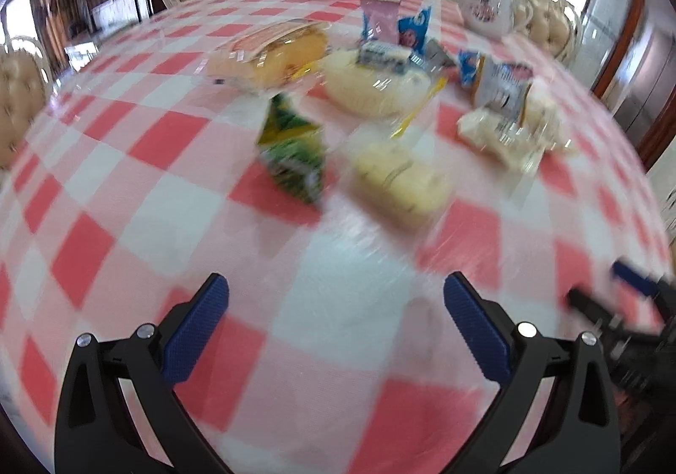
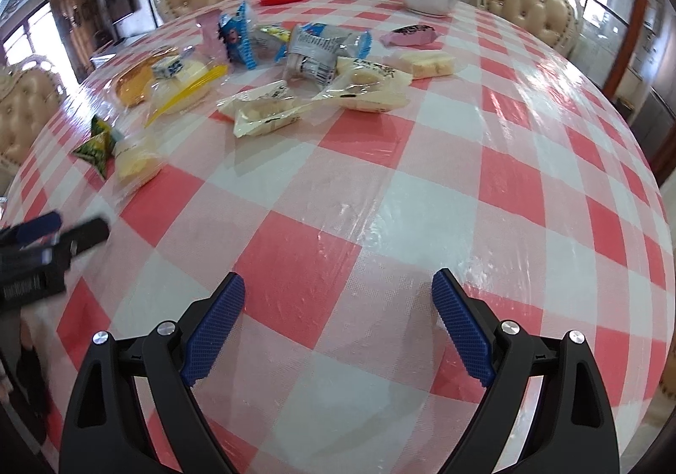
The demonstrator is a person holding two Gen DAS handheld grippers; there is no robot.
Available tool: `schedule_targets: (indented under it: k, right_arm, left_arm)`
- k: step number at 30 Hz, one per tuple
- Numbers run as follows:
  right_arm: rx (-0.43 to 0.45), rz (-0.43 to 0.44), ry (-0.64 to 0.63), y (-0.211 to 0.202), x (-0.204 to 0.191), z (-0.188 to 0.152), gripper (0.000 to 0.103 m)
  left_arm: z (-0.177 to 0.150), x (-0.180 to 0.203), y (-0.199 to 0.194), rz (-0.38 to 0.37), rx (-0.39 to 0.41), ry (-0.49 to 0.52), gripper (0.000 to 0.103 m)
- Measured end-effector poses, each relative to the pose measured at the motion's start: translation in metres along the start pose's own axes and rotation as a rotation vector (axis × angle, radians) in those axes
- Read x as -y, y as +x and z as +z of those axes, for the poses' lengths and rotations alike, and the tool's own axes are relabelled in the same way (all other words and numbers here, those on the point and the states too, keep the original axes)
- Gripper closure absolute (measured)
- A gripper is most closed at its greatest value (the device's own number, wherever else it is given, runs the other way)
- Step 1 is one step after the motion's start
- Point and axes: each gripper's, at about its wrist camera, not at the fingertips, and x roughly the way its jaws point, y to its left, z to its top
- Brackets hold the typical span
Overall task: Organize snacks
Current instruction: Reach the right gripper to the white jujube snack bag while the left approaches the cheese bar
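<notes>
We have both grippers wide apart and empty, left gripper (image 1: pixel 336 296) and right gripper (image 2: pixel 338 292) low over the checked table (image 2: pixel 486 186), snacks scattered mid-table ahead, none gathered that we can see. Nearest to our left are the green packet (image 1: pixel 291 148) and, just beside it, a pale cake (image 1: pixel 399 182); left view is blurred. We'd go for the packet first, jaws square across its narrow side, close only once around it, don't shove the cake
</notes>
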Motion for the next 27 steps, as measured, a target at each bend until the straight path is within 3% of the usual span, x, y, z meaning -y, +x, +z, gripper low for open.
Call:
schedule_targets:
  k: [3,7,12,13,17,22,27]
  right_arm:
    - [0.006,0.016,-0.002,-0.003,0.004,-0.001,0.016]
    - [0.01,0.011,-0.006,-0.002,0.002,-0.002,0.016]
    - [0.019,0.034,-0.012,-0.001,0.003,0.0,0.016]
    - [0.021,0.054,-0.017,0.001,0.004,0.004,0.016]
    - [0.049,0.146,-0.01,0.006,0.011,0.025,0.016]
    - [0.007,0.197,-0.038,0.031,-0.001,0.058,0.016]
    - [-0.006,0.178,-0.155,0.058,-0.031,0.091,0.016]
  left_arm:
    - [0.013,0.013,0.009,-0.03,-0.01,-0.019,0.001]
    - [0.036,0.03,0.023,0.051,0.036,-0.028,0.001]
    - [0.045,0.036,0.038,0.071,-0.007,-0.021,0.001]
    - [0.045,0.037,0.039,0.079,0.002,-0.007,0.002]
    - [0.042,0.032,0.037,0.093,0.022,0.06,0.02]
    - [0.037,0.019,0.032,0.067,0.017,0.104,0.02]
    - [0.033,0.007,0.026,0.065,0.014,0.102,0.02]
